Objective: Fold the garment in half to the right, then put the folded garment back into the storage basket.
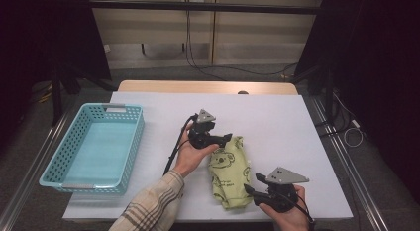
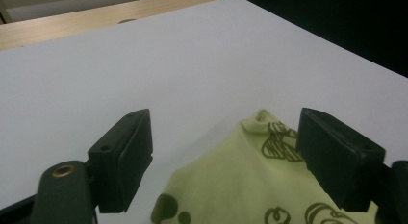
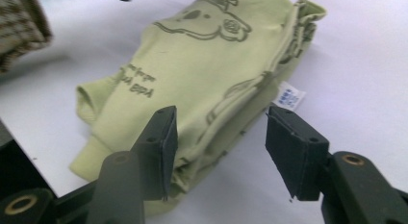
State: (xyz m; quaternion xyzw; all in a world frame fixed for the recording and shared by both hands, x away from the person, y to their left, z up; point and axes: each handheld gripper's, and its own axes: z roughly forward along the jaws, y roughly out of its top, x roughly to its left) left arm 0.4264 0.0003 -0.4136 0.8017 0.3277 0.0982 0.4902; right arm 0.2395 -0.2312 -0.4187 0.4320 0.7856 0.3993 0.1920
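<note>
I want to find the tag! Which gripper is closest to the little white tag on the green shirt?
The right gripper, at the near end of the folded shirt. The white tag lies just beyond it.

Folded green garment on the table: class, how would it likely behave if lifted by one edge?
The folded green garment is soft cloth in loose layers, so it would probably droop and unfold. It looks light and thin. It should not roll: it lies flat on the white table.
</note>
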